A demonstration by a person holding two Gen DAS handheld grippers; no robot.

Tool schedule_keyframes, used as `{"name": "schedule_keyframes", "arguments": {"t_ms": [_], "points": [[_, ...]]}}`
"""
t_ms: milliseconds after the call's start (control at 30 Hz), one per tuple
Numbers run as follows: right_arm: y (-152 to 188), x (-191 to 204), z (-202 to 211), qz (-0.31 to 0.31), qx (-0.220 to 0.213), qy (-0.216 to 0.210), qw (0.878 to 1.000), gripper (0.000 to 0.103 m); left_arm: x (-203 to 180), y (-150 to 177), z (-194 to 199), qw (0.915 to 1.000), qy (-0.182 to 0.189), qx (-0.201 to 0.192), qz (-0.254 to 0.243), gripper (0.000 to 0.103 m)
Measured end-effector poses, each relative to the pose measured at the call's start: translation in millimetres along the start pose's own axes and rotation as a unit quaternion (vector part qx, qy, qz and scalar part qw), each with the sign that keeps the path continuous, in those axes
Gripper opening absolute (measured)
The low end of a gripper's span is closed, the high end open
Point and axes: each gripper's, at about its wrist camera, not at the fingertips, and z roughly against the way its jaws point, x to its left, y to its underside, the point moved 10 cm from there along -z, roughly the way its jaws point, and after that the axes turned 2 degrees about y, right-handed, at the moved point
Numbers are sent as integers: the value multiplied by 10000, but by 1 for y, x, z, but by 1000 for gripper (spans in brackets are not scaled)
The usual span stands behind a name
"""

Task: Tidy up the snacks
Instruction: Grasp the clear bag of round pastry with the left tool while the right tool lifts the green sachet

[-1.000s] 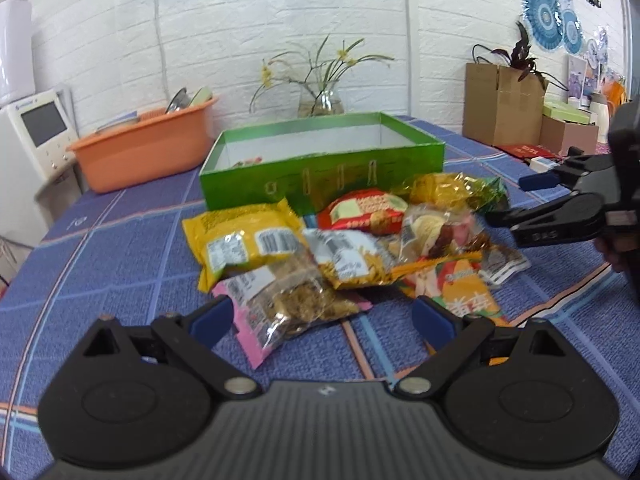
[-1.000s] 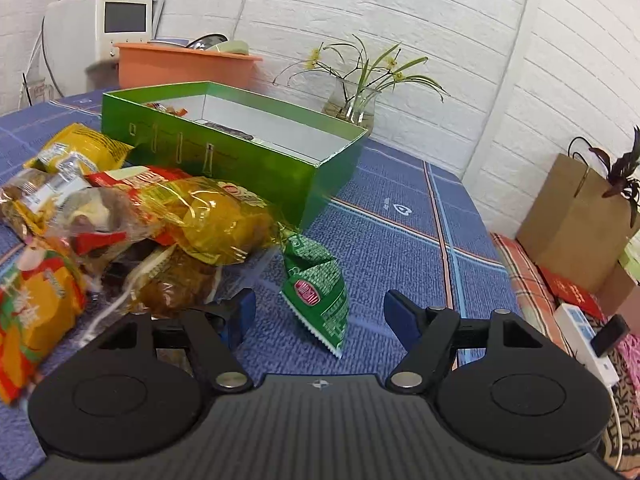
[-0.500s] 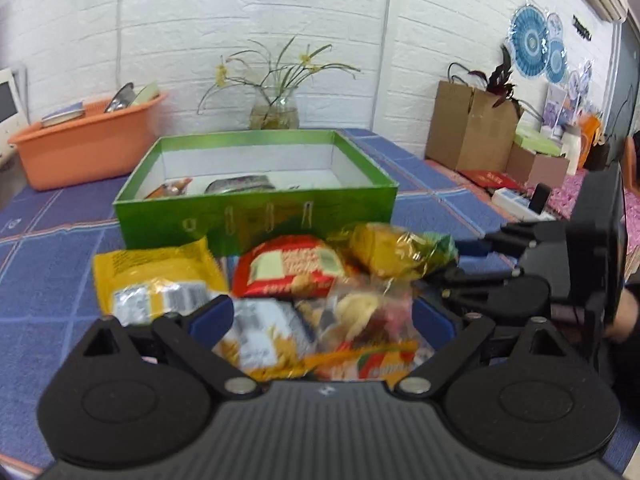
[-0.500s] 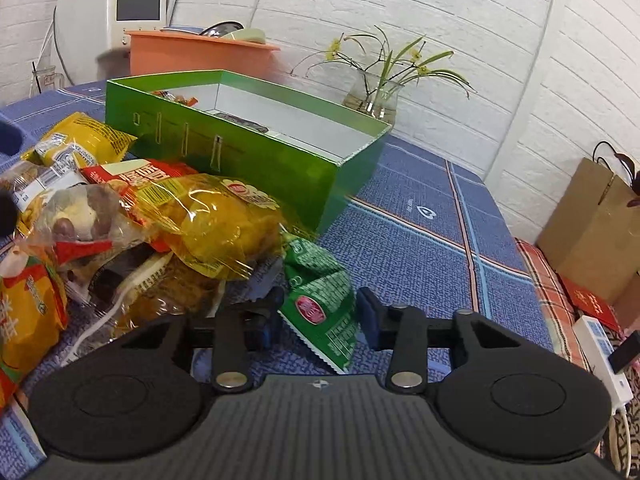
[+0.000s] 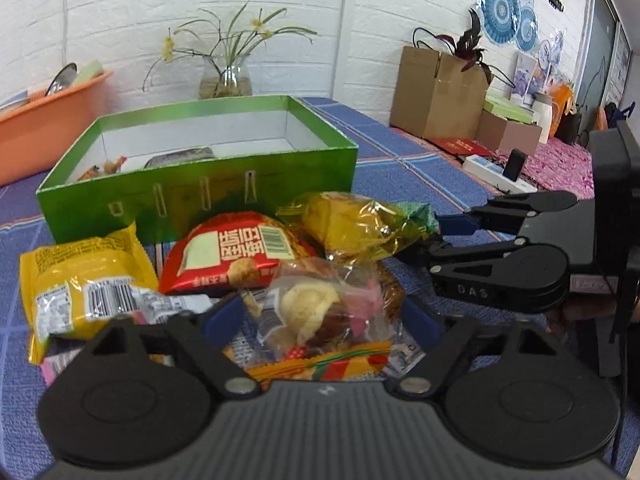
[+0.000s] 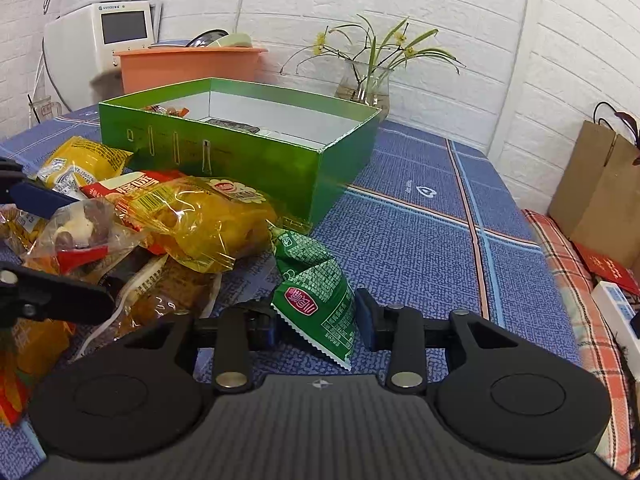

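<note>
A green open box (image 5: 200, 200) (image 6: 240, 156) stands on the blue checked cloth with a few snacks inside. A pile of packets lies in front of it: a yellow one (image 5: 80, 280), a red one (image 5: 236, 252) and a clear yellow bag (image 5: 352, 224) (image 6: 200, 220). My left gripper (image 5: 320, 316) (image 6: 68, 252) is closing, its blue pads against the sides of a clear packet of mixed sweets (image 5: 316, 308) (image 6: 80, 232). My right gripper (image 6: 316, 324) (image 5: 430, 238) holds a small green packet (image 6: 316, 288) (image 5: 420, 216) between its pads, the jaws opening slightly.
An orange basin (image 5: 40, 128) and a glass vase of flowers (image 5: 226, 76) stand behind the box. At the right are a brown paper bag (image 5: 436, 100), cartons and a white power strip (image 5: 496, 172). A white appliance (image 6: 104, 36) stands at the back left.
My left gripper has moved forward over the pile and narrowed its jaws around the clear packet. The right jaws went from wide open to closed on the green packet, which now stands tilted up.
</note>
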Motion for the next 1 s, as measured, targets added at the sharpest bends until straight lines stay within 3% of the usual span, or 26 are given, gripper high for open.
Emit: {"name": "schedule_keyframes", "arguments": {"t_ms": [67, 133, 200, 233, 333, 700, 867, 1000], "points": [[0, -1, 0, -24, 2, 0, 10000, 84, 6, 3, -4, 9998, 51, 134, 139, 52], [0, 1, 0, -50, 1, -158, 9999, 84, 10, 3, -4, 9998, 18, 143, 118, 50], [0, 3, 1, -89, -2, -272, 9996, 80, 12, 3, -2, 9998, 4, 152, 150, 49], [0, 4, 1, -90, -8, -281, 9996, 64, 12, 3, 0, 9998, -3, 144, 140, 49], [0, 4, 2, -111, -2, -167, 9998, 56, 10, 0, 7, 10000, -38, 27, 56, 47], [12, -12, 33, -509, -41, 266, 9983, 56, 16, -1, 46, 9991, 13, -366, 203, 46], [12, -3, 68, -655, -292, 239, 9971, 56, 30, 9, 74, 9980, -190, -502, 332, 46], [4, 21, 91, -654, -453, -14, 9968, 56, 49, 25, 93, 9962, -577, -435, 493, 46]]}}
